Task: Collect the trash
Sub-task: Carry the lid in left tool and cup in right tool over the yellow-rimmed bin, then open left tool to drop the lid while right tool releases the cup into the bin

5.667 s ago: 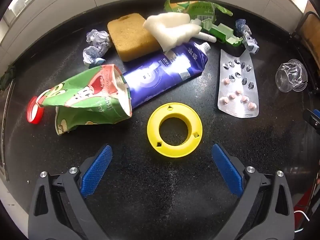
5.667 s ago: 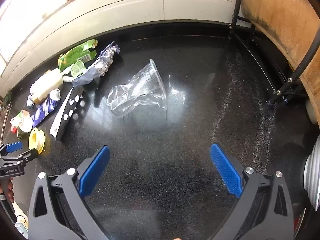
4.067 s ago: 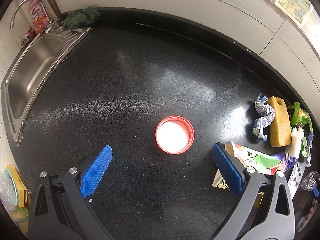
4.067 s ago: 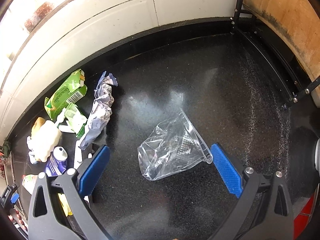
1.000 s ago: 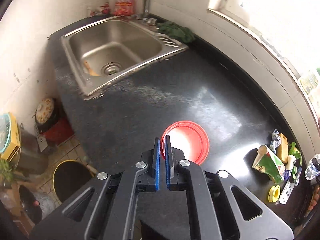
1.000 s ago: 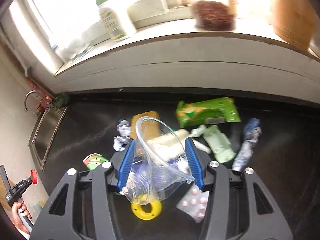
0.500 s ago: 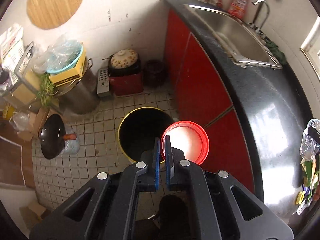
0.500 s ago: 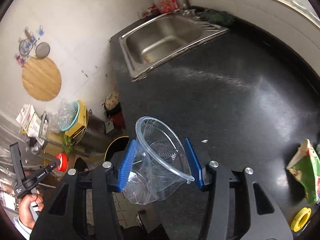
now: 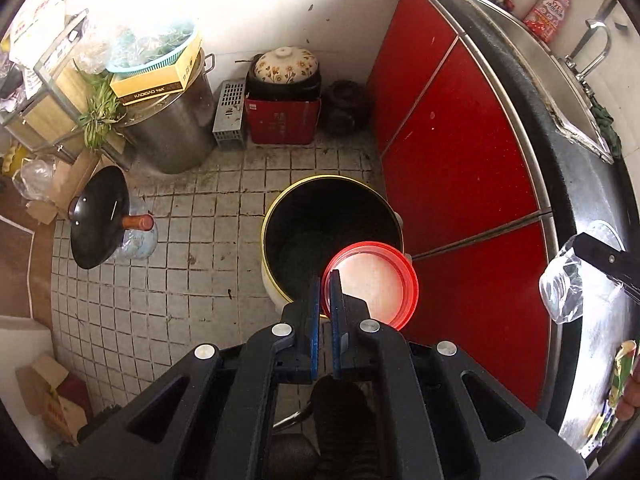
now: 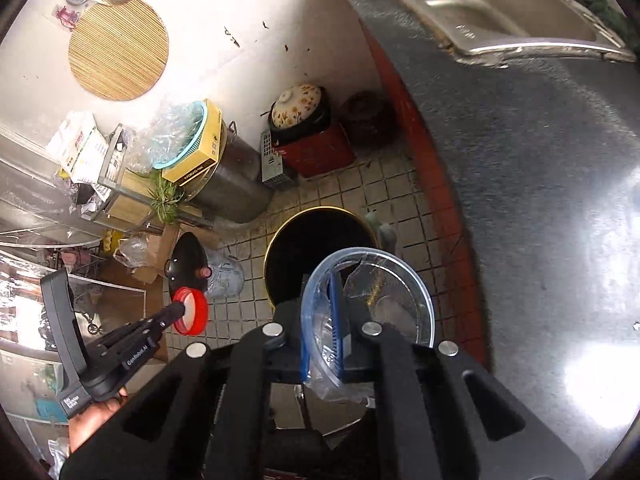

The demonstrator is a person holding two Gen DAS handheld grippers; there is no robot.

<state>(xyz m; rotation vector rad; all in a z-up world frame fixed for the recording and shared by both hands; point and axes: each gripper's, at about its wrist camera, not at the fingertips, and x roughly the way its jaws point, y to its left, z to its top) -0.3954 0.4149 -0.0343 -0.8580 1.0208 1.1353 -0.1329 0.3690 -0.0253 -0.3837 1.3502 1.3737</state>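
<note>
Two tongs now off surface, over floor. Left tongs (image 9: 325, 300) clamp red lid (image 9: 370, 285) by rim, at bin (image 9: 332, 236) 4 o'clock edge. Right tongs (image 10: 322, 320) pinch clear plastic cup (image 10: 368, 300) wall above bin. Both ready to drop.

Legible text appears in two places. In the left wrist view, the yellow box (image 9: 154, 82) at upper left, on top of the steel pot (image 9: 172, 132), carries dark lettering reading roughly "KADIGAO" followed by characters too small to read. In the right wrist view, the left hand-held gripper (image 10: 182, 312) at lower left bears white lettering on its body beginning "Gen"; the remainder cannot be read with certainty. Printing on the red pouch (image 9: 546, 10) at upper right of the left wrist view is illegible.
</note>
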